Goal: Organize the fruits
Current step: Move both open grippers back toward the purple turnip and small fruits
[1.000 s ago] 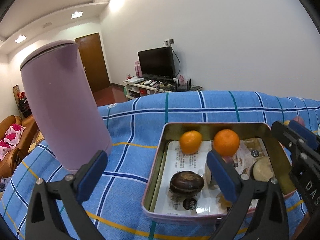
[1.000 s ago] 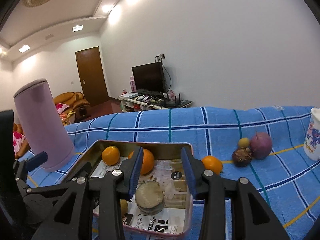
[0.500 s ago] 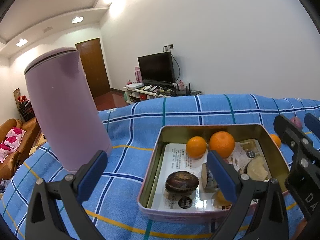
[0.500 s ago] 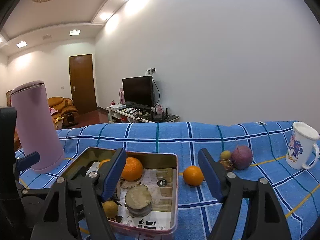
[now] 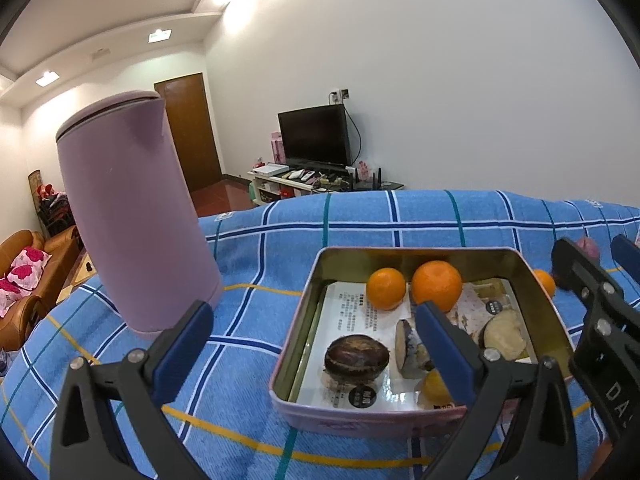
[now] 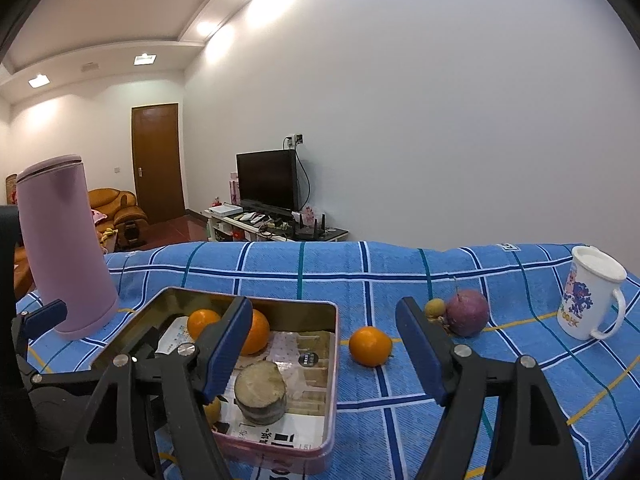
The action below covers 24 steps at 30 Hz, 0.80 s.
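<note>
A metal tin (image 5: 301, 324) (image 6: 333, 344) lined with printed paper sits on the blue checked cloth. It holds two oranges (image 5: 437, 285) (image 6: 254, 332), a dark round fruit (image 5: 357, 358), a cut brown fruit (image 6: 260, 390) and a small yellow one (image 5: 434, 384). Outside it lie a loose orange (image 6: 370, 346), a purple fruit (image 6: 467, 312) and a small yellow fruit (image 6: 435, 307). My left gripper (image 5: 316, 346) is open and empty before the tin's left wall. My right gripper (image 6: 324, 354) is open and empty, over the tin's right edge, near the loose orange.
A tall pink kettle (image 5: 132, 208) (image 6: 66, 248) stands left of the tin. A white printed mug (image 6: 590, 294) stands at the far right. The table's far edge lies behind, with a TV and door beyond.
My right gripper has opened wide and drawn back and to the right, bringing the loose orange, purple fruit and mug into view. The left gripper has shifted slightly back; its jaws stay open.
</note>
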### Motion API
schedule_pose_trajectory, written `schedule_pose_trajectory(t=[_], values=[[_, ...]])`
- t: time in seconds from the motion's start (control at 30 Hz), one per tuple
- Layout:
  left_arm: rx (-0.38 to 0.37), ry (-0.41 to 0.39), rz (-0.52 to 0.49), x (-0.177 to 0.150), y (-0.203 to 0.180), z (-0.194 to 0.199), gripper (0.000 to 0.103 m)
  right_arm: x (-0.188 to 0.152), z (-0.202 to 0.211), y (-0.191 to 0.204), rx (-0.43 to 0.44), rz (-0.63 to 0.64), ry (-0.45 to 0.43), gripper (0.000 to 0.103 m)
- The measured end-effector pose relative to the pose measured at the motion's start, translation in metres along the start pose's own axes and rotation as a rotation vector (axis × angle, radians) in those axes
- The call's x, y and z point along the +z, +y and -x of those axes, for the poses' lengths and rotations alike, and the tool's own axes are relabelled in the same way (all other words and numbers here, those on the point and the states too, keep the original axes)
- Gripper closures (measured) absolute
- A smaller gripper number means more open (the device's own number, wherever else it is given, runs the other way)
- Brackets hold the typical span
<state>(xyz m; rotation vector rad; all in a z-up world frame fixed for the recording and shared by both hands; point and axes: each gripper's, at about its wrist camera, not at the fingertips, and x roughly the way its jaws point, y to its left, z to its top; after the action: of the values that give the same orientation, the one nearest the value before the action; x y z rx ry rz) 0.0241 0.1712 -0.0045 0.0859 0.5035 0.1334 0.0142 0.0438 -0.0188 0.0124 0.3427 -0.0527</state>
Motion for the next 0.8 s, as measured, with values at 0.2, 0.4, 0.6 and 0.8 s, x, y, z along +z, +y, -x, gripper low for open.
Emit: schedule_pose_trajectory(t=[0.2, 0.4, 0.6, 0.8], values=[[0.006, -0.003, 0.007, -0.002, -0.002, 0.005, 0.0, -0.002, 0.006, -0.007, -0.007, -0.005, 0.002, 0.028], [0.002, 0.003, 0.01, -0.004, -0.006, 0.009, 0.0, -0.003, 0.008, -0.017, -0.025, -0.023, 0.017, 0.028], [-0.019, 0.011, 0.003, -0.007, -0.014, 0.016, 0.0, -0.003, 0.008, -0.027, -0.047, -0.037, 0.036, 0.028], [-0.045, 0.023, -0.012, -0.009, -0.027, 0.022, 0.0, -0.005, 0.013, -0.042, -0.073, -0.037, 0.045, 0.028]])
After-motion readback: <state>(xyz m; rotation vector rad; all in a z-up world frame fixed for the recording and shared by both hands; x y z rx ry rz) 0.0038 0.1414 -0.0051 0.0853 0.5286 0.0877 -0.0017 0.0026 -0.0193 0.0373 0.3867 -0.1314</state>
